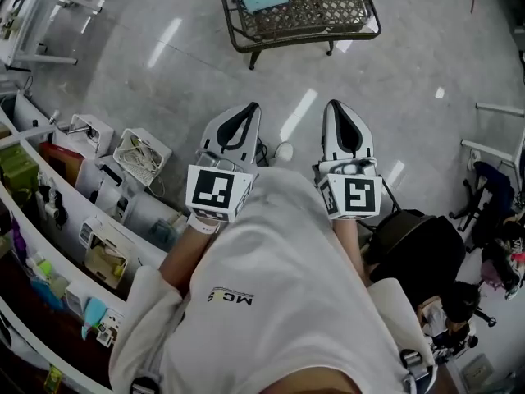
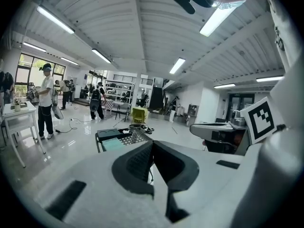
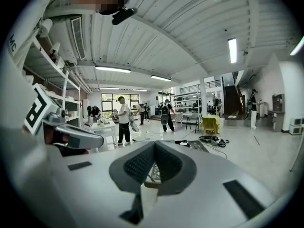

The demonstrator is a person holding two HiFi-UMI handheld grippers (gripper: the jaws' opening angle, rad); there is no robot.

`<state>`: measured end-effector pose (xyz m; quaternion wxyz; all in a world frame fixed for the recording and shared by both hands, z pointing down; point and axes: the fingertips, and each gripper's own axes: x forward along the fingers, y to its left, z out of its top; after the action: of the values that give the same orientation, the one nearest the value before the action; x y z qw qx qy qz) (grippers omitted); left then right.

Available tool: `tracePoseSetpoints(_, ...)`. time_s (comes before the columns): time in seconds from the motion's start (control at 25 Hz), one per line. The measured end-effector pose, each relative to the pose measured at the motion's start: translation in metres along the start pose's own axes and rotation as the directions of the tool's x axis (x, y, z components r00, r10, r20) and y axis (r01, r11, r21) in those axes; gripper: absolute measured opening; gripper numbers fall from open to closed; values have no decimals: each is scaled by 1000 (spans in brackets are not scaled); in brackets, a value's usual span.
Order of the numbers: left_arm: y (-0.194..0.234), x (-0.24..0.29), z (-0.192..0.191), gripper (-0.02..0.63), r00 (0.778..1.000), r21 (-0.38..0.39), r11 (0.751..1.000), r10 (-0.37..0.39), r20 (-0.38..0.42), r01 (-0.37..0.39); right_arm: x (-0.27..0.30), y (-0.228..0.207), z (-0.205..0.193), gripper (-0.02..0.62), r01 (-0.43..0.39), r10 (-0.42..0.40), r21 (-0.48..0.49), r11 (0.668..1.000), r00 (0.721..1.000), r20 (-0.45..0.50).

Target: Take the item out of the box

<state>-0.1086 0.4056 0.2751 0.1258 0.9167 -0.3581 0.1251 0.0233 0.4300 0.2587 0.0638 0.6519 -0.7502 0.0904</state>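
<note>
Currently left tool (image 1: 247, 109), right tool (image 1: 336, 106) closed, empty, aimed toward mesh cart (image 1: 321, 3)

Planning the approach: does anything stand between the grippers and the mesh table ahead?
Nothing visible does: bare floor separates the left gripper and right gripper from the mesh table. No box is clearly visible.
</note>
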Motion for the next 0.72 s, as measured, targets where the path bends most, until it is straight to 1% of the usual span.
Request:
tracePoseSetpoints(0.08,34,2,9,25,1000,1,1000,-4,4,4,29,14,7,15,3,-3,31,1000,1000,6)
tracePoseSetpoints(0.12,50,2,12,25,1000,-1,1000,-7,5,7,42,24,15,15,-8,7,41,999,1000,29)
tracePoseSetpoints(0.16,65,2,16,25,1000,-1,1000,-13,7,13,53,34,26,15,-26,22,49,998,997,75)
tracePoseSetpoints(0.24,92,5,25,25,999,-3,999,-33,16,34,72,54,52,14,-66,57,46,997,982,181)
tracePoseSetpoints(0.28,104,6,28,25,999,-4,999,-48,17,48,79,64,61,14,-70,63,27,997,977,203)
tracePoseSetpoints(0.4,130,16,31,25,996,-4,996,-94,8,94,101,78,63,14,-12,23,-62,998,984,176)
tracePoseSetpoints(0.44,135,20,30,25,995,-10,995,-103,3,103,107,78,60,14,4,7,-72,997,987,160)
tracePoseSetpoints(0.56,145,33,30,25,993,-34,992,-120,-10,119,124,73,55,14,12,-7,-37,999,992,128)
tracePoseSetpoints(0.68,153,55,39,25,991,-39,990,-135,-7,135,144,55,54,14,14,-21,51,999,990,136)
tracePoseSetpoints(0.72,155,63,41,25,990,-34,989,-141,-8,141,151,47,54,14,22,-31,67,998,990,139)
